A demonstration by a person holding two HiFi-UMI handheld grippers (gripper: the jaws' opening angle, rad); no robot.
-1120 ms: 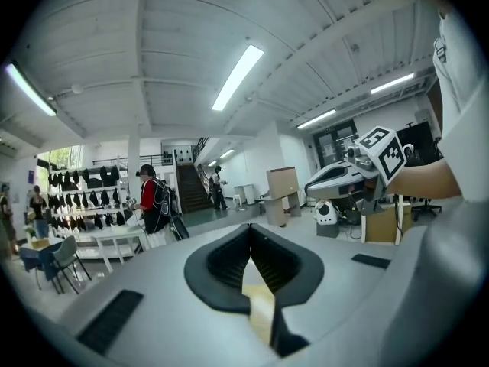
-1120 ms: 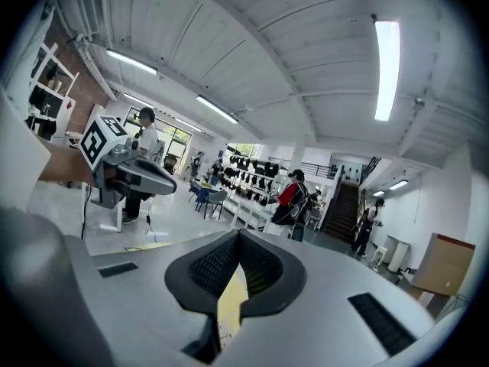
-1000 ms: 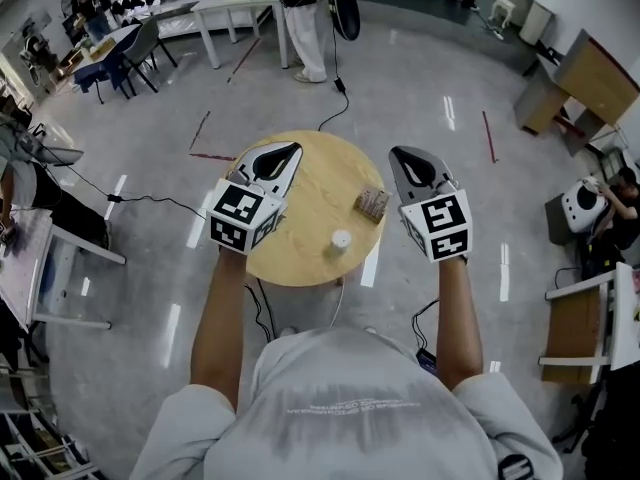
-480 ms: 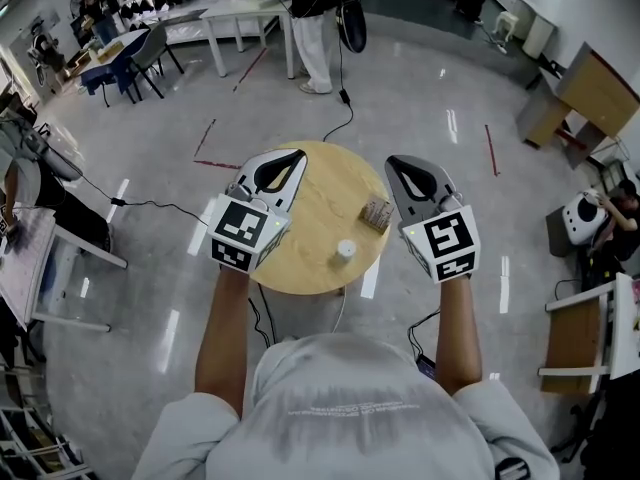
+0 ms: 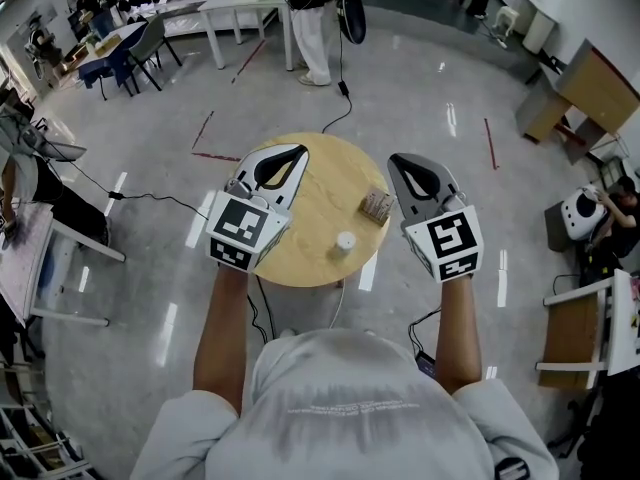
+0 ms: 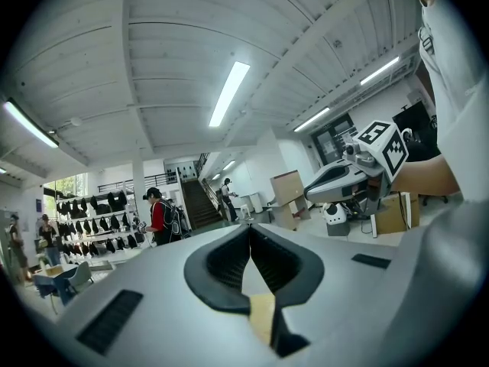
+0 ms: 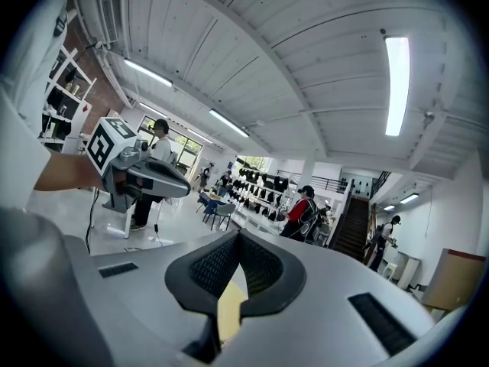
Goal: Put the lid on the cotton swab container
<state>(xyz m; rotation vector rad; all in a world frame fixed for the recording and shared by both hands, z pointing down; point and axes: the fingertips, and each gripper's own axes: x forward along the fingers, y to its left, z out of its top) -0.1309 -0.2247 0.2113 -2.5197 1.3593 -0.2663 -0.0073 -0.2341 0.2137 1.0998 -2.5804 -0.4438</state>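
A round wooden table (image 5: 305, 223) stands below me in the head view. On its right part sits a small clear box with pale tan contents (image 5: 376, 205), which looks like the cotton swab container. A small white round piece (image 5: 345, 240) lies nearer the front edge. My left gripper (image 5: 298, 152) hovers over the table's left side, shut and empty. Just beyond the table's right edge hangs my right gripper (image 5: 397, 160), also shut and empty. In the left gripper view the jaws (image 6: 250, 229) meet and point level into the room. The right gripper view shows its jaws (image 7: 238, 237) likewise.
A person (image 5: 315, 18) stands beyond the table, with a black cable (image 5: 335, 108) running across the shiny floor. Desks and chairs (image 5: 130, 38) fill the far left. A white bench (image 5: 70, 268) stands at left, and wooden furniture (image 5: 590, 88) at right.
Both grippers have risen slightly and drifted a little across the picture. The box and the white piece stay where they were on the table.
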